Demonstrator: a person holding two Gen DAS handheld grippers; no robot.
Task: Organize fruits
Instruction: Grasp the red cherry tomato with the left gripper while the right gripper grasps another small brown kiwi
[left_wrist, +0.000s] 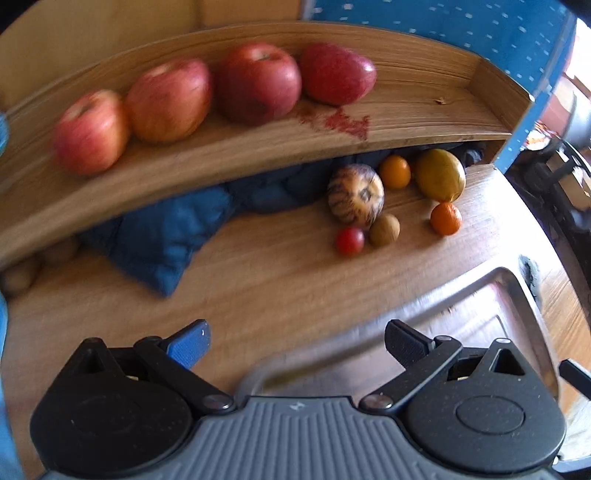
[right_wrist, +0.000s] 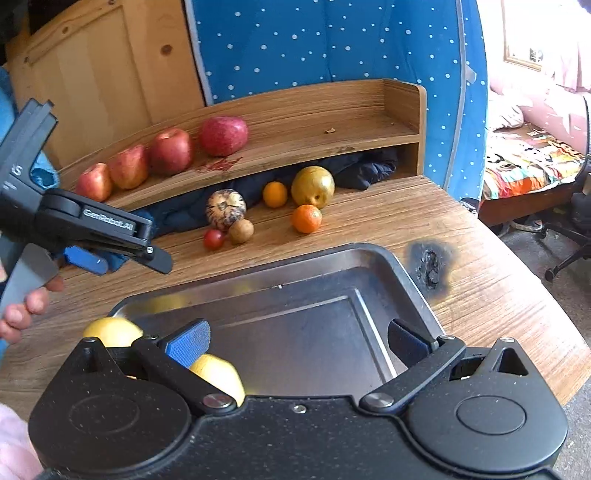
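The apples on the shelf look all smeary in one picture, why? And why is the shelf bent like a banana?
Left wrist view: motion blur smears the apples and the blue cloth. Right wrist view: sharper, with the apples crisp. Both views: the fisheye lens bows the straight wooden shelf into a curve. Right wrist view: window light glares off the metal tray.

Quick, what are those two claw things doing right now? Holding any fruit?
Left gripper: open, holding nothing, above the table.
Right gripper: open, holding nothing, above the metal tray.
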